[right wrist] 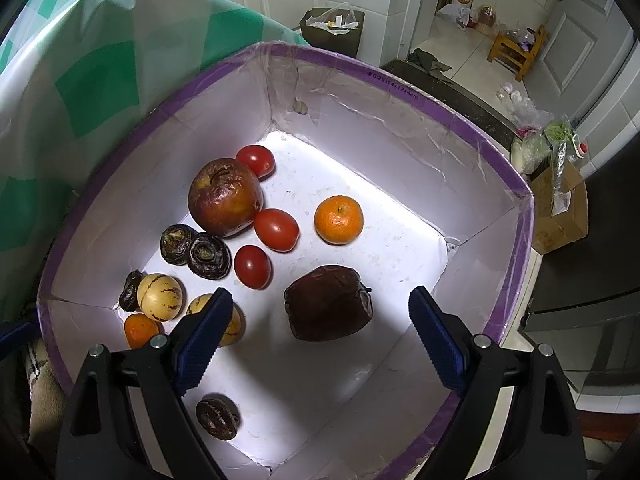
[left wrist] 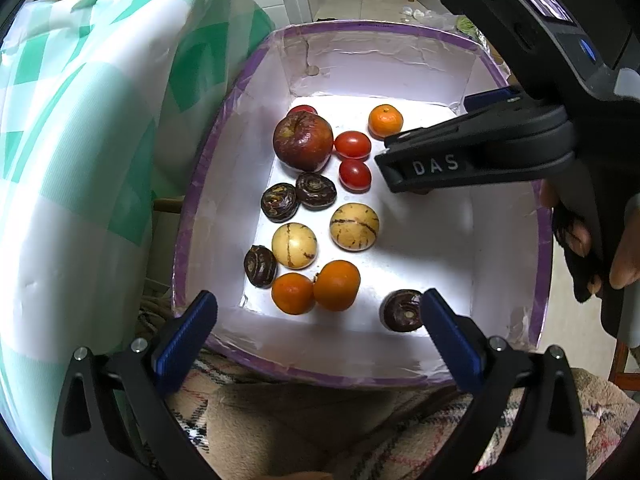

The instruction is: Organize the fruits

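Fruit lies loose on the floor of the purple-rimmed box [left wrist: 224,128]: an apple [left wrist: 303,142], tomatoes, oranges, pale striped melons and dark chestnuts. Your left hand-held gripper [left wrist: 316,312] hangs open and empty over the near wall, an orange [left wrist: 336,285] just beyond it. Your right hand-held gripper [right wrist: 320,312] is spread wide too, holding nothing, its fingers either side of a dark shrivelled fruit [right wrist: 329,304] without touching. Only your right view shows that fruit; in the left view your right tool hides it. Green-checked cloth [left wrist: 80,120] lies left.
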`<action>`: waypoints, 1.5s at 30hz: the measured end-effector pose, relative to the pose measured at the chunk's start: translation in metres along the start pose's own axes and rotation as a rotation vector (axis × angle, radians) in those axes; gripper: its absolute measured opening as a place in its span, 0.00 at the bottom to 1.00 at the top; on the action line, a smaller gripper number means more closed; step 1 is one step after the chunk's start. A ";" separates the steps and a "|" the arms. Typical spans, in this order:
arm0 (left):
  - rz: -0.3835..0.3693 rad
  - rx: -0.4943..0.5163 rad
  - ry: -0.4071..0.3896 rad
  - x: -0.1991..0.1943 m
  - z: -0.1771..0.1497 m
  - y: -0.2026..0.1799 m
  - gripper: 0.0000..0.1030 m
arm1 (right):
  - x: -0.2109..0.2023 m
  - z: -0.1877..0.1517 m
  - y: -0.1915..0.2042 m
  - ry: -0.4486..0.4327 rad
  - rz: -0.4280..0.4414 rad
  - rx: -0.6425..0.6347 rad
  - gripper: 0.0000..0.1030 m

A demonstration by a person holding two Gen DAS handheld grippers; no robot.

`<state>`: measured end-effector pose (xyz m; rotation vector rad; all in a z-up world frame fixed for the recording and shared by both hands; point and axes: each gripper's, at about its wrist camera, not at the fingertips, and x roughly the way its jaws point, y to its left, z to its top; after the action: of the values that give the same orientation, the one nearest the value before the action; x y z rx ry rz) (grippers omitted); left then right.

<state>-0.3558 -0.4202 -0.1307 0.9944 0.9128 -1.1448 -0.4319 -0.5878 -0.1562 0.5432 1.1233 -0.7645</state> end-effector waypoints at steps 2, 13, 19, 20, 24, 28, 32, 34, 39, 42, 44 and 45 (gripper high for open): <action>0.001 -0.001 0.000 0.000 0.000 -0.001 0.98 | 0.000 -0.001 0.001 0.001 0.003 -0.001 0.84; 0.012 -0.008 -0.004 0.001 0.001 0.002 0.98 | 0.002 -0.001 0.002 0.007 0.008 -0.002 0.84; 0.020 -0.015 -0.007 0.001 0.001 0.001 0.98 | 0.004 -0.003 0.002 0.009 0.009 -0.001 0.84; 0.021 -0.016 -0.007 0.002 0.001 0.001 0.98 | 0.004 -0.003 0.003 0.010 0.011 -0.001 0.84; 0.020 -0.016 -0.008 0.001 0.001 0.002 0.98 | 0.008 -0.004 0.004 0.014 0.012 -0.003 0.84; 0.020 -0.018 -0.007 0.001 0.002 0.002 0.98 | 0.009 -0.004 0.005 0.017 0.014 -0.004 0.84; 0.020 -0.017 -0.007 0.001 0.002 0.002 0.98 | 0.009 -0.004 0.005 0.018 0.014 -0.005 0.84; 0.021 -0.017 -0.007 0.001 0.002 0.002 0.98 | 0.010 -0.004 0.006 0.019 0.015 -0.005 0.84; 0.021 -0.017 -0.008 0.002 0.001 0.002 0.98 | 0.012 -0.004 0.006 0.024 0.018 -0.005 0.84; 0.022 -0.016 -0.008 0.002 0.001 0.002 0.98 | 0.012 -0.004 0.007 0.024 0.019 -0.006 0.84; 0.023 -0.016 -0.009 0.002 0.001 0.003 0.98 | 0.012 -0.005 0.007 0.024 0.019 -0.004 0.84; 0.023 -0.016 -0.008 0.002 0.001 0.003 0.98 | 0.012 -0.005 0.007 0.025 0.020 -0.004 0.84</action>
<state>-0.3524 -0.4213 -0.1315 0.9841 0.9011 -1.1198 -0.4267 -0.5834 -0.1689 0.5607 1.1408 -0.7401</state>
